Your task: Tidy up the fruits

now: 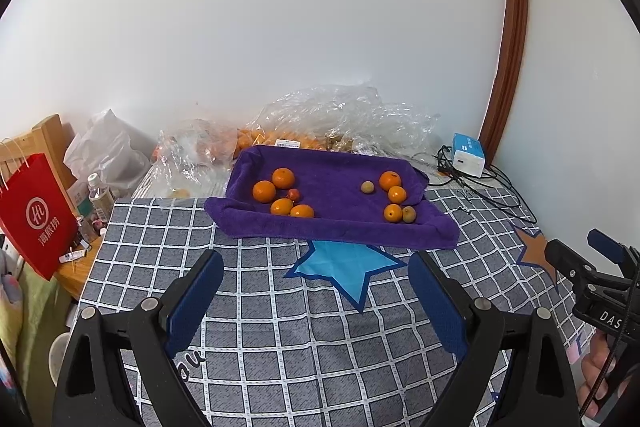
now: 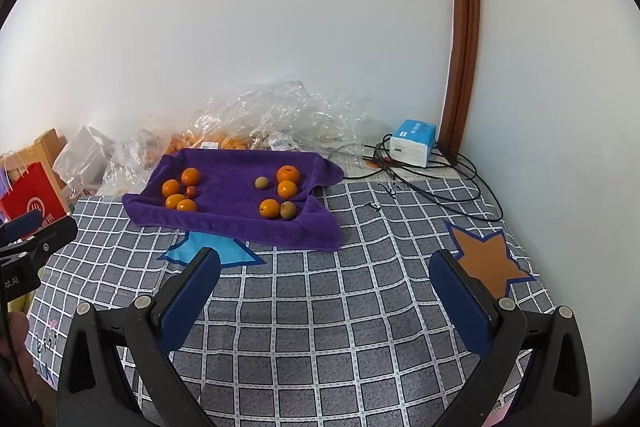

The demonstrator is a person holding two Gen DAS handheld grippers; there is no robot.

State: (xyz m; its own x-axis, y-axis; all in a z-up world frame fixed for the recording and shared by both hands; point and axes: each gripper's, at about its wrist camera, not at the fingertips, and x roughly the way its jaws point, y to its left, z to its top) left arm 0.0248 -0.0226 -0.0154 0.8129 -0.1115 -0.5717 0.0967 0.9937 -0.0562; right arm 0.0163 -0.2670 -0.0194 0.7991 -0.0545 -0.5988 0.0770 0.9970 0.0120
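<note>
A grey checked cloth [image 1: 280, 307] covered the surface, with a purple towel-lined tray [image 1: 340, 227] on its far part. Round orange fruits lay there in a left cluster [image 1: 280, 193] and a right cluster [image 1: 394, 197]. Left gripper [image 1: 316, 267] and right gripper [image 2: 326, 267] hovered near the tray, fingers spread, holding nothing.

The purple towel [image 1: 332, 187] is plush, matt cloth. The oranges [image 1: 283, 178] have smooth, faintly glossy skin. The checked cover [image 1: 304, 327] is flat woven fabric. Behind lie crinkled, shiny clear plastic bags [image 1: 340, 115]. The red bag [image 1: 34, 215] looks like glossy paper. The tongs' pads [image 1: 192, 303] are blue and ribbed on matt black plastic arms.
</note>
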